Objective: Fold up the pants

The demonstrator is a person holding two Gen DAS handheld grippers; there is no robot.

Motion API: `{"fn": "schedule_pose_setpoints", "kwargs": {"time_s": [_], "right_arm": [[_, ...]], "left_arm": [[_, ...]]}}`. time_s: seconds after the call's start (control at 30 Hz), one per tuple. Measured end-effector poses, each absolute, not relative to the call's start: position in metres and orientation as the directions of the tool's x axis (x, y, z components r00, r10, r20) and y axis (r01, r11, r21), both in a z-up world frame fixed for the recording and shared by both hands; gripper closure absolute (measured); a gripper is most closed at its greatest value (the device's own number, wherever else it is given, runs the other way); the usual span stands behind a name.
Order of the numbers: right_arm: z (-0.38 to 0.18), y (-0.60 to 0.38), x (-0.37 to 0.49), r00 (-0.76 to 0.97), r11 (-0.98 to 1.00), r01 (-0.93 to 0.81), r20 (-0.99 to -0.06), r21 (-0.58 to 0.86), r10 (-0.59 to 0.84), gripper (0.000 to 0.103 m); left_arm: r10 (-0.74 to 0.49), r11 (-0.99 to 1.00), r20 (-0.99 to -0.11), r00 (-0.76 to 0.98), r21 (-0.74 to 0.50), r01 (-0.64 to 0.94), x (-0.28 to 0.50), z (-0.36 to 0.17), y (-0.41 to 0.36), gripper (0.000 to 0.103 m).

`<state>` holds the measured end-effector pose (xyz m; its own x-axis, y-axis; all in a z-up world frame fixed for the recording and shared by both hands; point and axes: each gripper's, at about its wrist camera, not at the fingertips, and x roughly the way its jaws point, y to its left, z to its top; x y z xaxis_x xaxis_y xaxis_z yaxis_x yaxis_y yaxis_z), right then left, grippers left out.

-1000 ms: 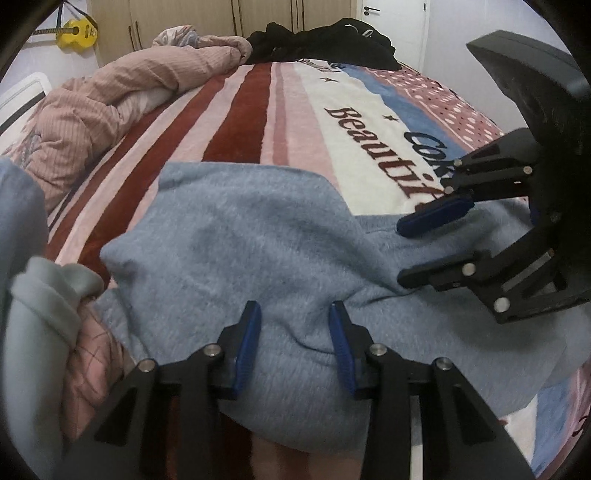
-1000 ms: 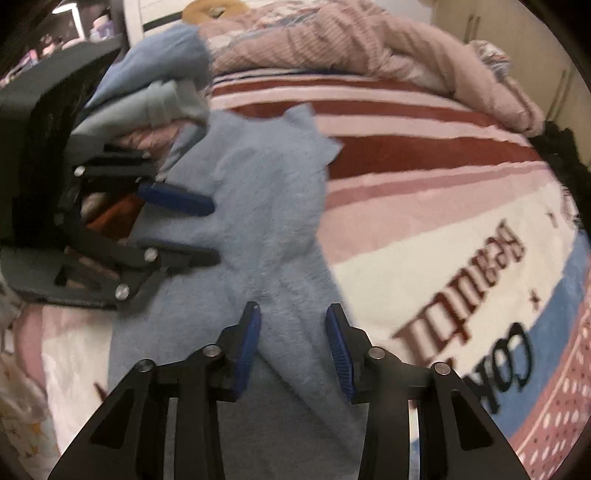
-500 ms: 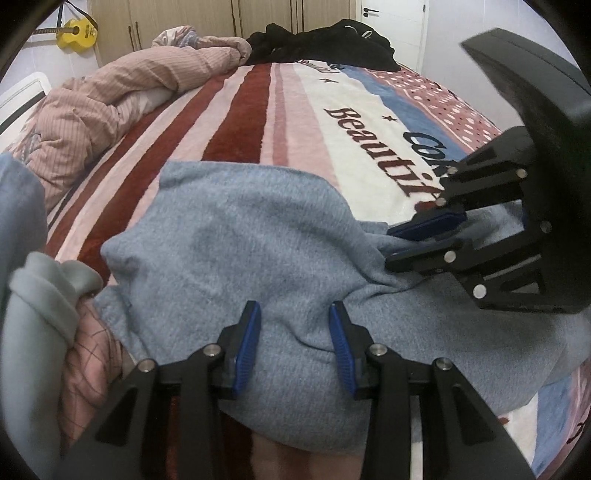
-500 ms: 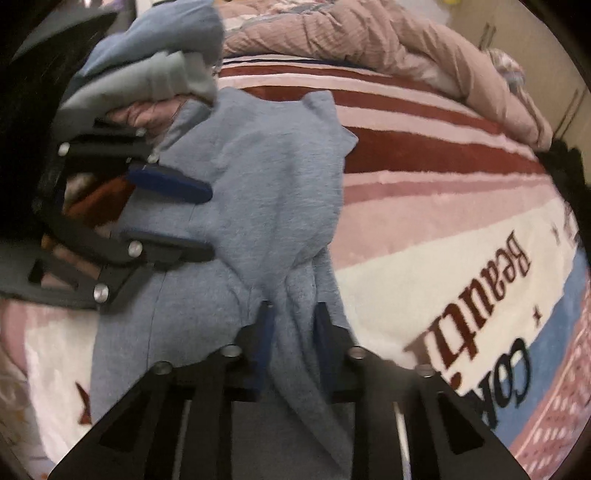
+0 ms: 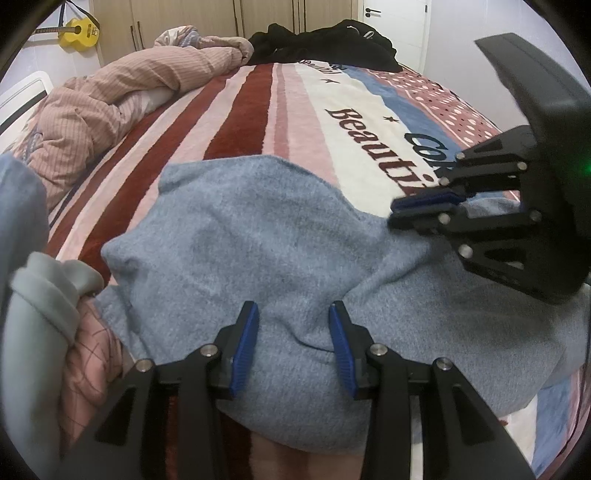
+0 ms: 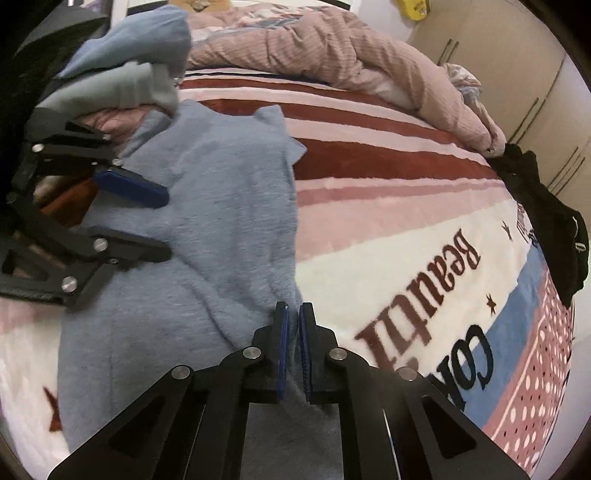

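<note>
Pants (image 5: 258, 236), blue-grey fleece, were spread across the near part of the bed (image 5: 251, 110), on a striped blanket w/ "Beautiful" lettering (image 6: 417, 291). Fabric was seen rumpled, w/ a ridge running from the middle toward the right side in the left wrist view. The right gripper (image 6: 291, 343) was clenched on a pinch of the pants' edge; its blue fingers (image 6: 282, 347) were nearly touching, w/ cloth caught between them, at the border of pants and white blanket band. In the left wrist view the same gripper (image 5: 424, 208) was seen at the right, fingers pressed together over the cloth. The left gripper (image 5: 291, 343) was held released, fingers (image 5: 245, 347) spread apart above the pants' near edge; nothing was gripped. From the right wrist view it (image 6: 155, 221) was seen at the left, fingers apart over the fabric. Folded clothes (image 6: 122, 81), grey and blue, were stacked just beside the pants' far-left corner. A pink ribbed duvet (image 5: 122, 96) was bunched along the far side, and dark clothing (image 5: 325, 40) lay at the bed's far end. A yellow toy guitar (image 5: 79, 33) was hung on the wall.
</note>
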<state>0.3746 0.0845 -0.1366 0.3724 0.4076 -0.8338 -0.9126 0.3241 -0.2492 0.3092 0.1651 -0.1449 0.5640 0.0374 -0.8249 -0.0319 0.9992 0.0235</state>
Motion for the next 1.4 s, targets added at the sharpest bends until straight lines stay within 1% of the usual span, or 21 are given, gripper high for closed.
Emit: {"fn": "schedule_pose_setpoints", "kwargs": {"time_s": [0.03, 0.1, 0.17, 0.27, 0.33, 0.37, 0.4, 0.43, 0.47, 0.5, 0.57, 0.63, 0.73, 0.8, 0.93, 1.03, 1.07, 1.1, 1.27, 1.4], "right_arm": [[-0.138, 0.087, 0.378, 0.398, 0.338, -0.901, -0.828, -0.272, 0.394, 0.102], [-0.141, 0.090, 0.390, 0.427, 0.374, -0.881, -0.828, -0.291, 0.362, 0.102], [-0.138, 0.083, 0.399, 0.415, 0.421, -0.872, -0.835, -0.252, 0.361, 0.102], [-0.111, 0.048, 0.401, 0.388, 0.475, -0.864, -0.820, -0.166, 0.420, 0.101], [-0.089, 0.005, 0.403, 0.399, 0.520, -0.843, -0.811, -0.140, 0.428, 0.086], [-0.080, -0.018, 0.402, 0.412, 0.546, -0.827, -0.809, -0.138, 0.420, 0.075], [-0.072, -0.042, 0.403, 0.426, 0.569, -0.810, -0.808, -0.140, 0.407, 0.072], [-0.064, -0.068, 0.402, 0.439, 0.592, -0.793, -0.809, -0.145, 0.391, 0.071], [-0.056, -0.102, 0.401, 0.461, 0.622, -0.767, -0.810, -0.158, 0.363, 0.068], [-0.051, -0.128, 0.400, 0.481, 0.647, -0.743, -0.808, -0.170, 0.340, 0.061], [-0.044, -0.186, 0.397, 0.511, 0.707, -0.684, -0.809, -0.178, 0.291, 0.056], [-0.045, -0.233, 0.391, 0.505, 0.744, -0.648, -0.823, -0.162, 0.260, 0.056], [-0.059, -0.279, 0.380, 0.504, 0.752, -0.629, -0.841, -0.198, 0.199, 0.055], [-0.071, -0.299, 0.378, 0.491, 0.759, -0.622, -0.851, -0.194, 0.184, 0.048], [-0.090, -0.340, 0.386, 0.506, 0.807, -0.547, -0.856, -0.223, 0.107, 0.046], [-0.090, -0.379, 0.391, 0.519, 0.876, -0.454, -0.847, -0.162, 0.113, 0.043], [-0.088, -0.393, 0.389, 0.526, 0.893, -0.430, -0.841, -0.132, 0.130, 0.036], [-0.086, -0.405, 0.387, 0.535, 0.905, -0.408, -0.834, -0.117, 0.134, 0.032], [-0.085, -0.459, 0.376, 0.542, 0.959, -0.283, -0.829, -0.027, 0.137, 0.032], [-0.090, -0.491, 0.367, 0.545, 0.974, -0.223, -0.824, 0.033, 0.153, 0.032]], "left_arm": [[0.037, 0.999, -0.825, 0.563, 0.022, -0.034, 0.309, -0.145, 0.165, 0.066], [0.038, 0.999, -0.826, 0.562, 0.016, -0.045, 0.308, -0.141, 0.165, 0.061], [0.008, 1.000, -0.808, 0.589, -0.012, -0.029, 0.302, -0.130, 0.161, 0.043], [-0.029, 1.000, -0.765, 0.643, -0.025, 0.015, 0.293, -0.107, 0.148, 0.036], [-0.051, 0.999, -0.739, 0.672, -0.032, 0.040, 0.288, -0.091, 0.134, 0.035], [-0.066, 0.998, -0.729, 0.681, -0.040, 0.054, 0.286, -0.084, 0.128, 0.034], [-0.081, 0.997, -0.719, 0.690, -0.047, 0.068, 0.285, -0.078, 0.122, 0.034], [-0.101, 0.995, -0.707, 0.700, -0.056, 0.087, 0.284, -0.072, 0.112, 0.034], [-0.112, 0.993, -0.701, 0.705, -0.059, 0.099, 0.285, -0.068, 0.105, 0.034], [-0.122, 0.992, -0.694, 0.709, -0.060, 0.112, 0.286, -0.065, 0.097, 0.033], [-0.138, 0.989, -0.688, 0.713, -0.060, 0.134, 0.289, -0.063, 0.078, 0.033], [-0.158, 0.986, -0.693, 0.703, -0.074, 0.148, 0.294, -0.064, 0.062, 0.033], [-0.174, 0.983, -0.713, 0.680, -0.089, 0.158, 0.303, -0.070, 0.042, 0.033], [-0.167, 0.984, -0.725, 0.668, -0.077, 0.162, 0.307, -0.074, 0.029, 0.033], [-0.154, 0.984, -0.735, 0.661, -0.054, 0.169, 0.306, -0.076, 0.018, 0.033], [-0.140, 0.985, -0.742, 0.655, -0.039, 0.167, 0.307, -0.078, 0.017, 0.033], [-0.136, 0.986, -0.745, 0.654, -0.035, 0.164, 0.309, -0.079, 0.018, 0.033], [-0.132, 0.987, -0.747, 0.652, -0.034, 0.160, 0.311, -0.080, 0.018, 0.033], [-0.132, 0.988, -0.747, 0.652, -0.048, 0.145, 0.317, -0.085, 0.019, 0.033], [-0.133, 0.989, -0.757, 0.640, -0.056, 0.139, 0.321, -0.092, 0.016, 0.033]]}}
